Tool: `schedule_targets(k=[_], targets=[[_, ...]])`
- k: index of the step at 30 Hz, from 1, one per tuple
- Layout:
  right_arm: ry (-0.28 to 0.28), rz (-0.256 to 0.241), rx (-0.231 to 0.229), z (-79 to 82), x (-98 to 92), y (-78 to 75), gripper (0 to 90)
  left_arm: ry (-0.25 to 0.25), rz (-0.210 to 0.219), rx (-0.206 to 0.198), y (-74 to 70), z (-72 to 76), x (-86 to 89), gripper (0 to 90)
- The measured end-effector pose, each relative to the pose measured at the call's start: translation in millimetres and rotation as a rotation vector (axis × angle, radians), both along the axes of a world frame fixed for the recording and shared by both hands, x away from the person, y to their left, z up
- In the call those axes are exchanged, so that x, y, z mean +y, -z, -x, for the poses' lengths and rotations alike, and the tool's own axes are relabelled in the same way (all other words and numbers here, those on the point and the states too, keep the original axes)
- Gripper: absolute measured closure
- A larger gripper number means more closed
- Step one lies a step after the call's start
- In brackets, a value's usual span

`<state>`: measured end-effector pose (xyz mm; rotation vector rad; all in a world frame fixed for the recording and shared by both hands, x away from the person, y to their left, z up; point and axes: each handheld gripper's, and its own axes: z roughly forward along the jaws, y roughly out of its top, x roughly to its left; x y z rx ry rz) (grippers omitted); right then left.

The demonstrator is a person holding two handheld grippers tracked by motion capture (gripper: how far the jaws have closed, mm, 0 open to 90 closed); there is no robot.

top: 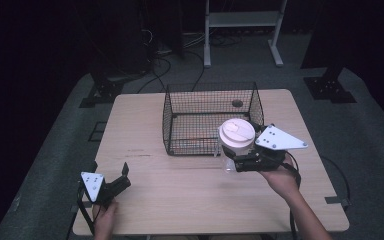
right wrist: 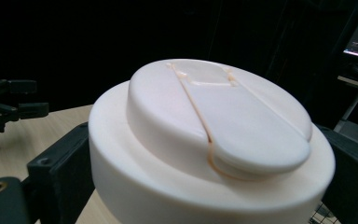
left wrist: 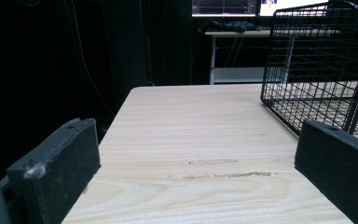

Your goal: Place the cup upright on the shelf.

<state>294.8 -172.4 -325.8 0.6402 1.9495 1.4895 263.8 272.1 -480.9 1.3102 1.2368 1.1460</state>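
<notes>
In the high view, a white-lidded cup (top: 236,135) was held by the right gripper (top: 247,159) beside the wire basket (top: 211,117); lifting over its front wall seemed next. In the left gripper view, fingers (left wrist: 56,170) stood open over the worktop (left wrist: 200,140). In the right gripper view, the lid was flanked by closed fingers.

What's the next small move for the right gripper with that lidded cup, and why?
Probably carry the cup forward over the near wall of the wire basket and lower it inside. The right gripper is shut on the cup, which sits just at the basket's front right corner. The left gripper rests open and apart at the near left of the table.
</notes>
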Motion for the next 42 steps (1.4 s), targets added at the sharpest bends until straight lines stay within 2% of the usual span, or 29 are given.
schedule_targets(k=[15,34,42], targets=[[-0.008,-0.011,-0.003,-15.5,4.4,-27.2,4.5,0.003,0.003,0.000,0.0,-0.1,0.2,0.0],[-0.021,0.006,-0.026,-40.2,25.4,-60.4,4.5,0.002,0.009,-0.001,0.0,-0.1,0.8,0.0],[-0.017,0.018,-0.039,-49.7,32.6,-67.0,4.5,0.000,0.013,-0.002,0.0,0.0,0.9,0.0]])
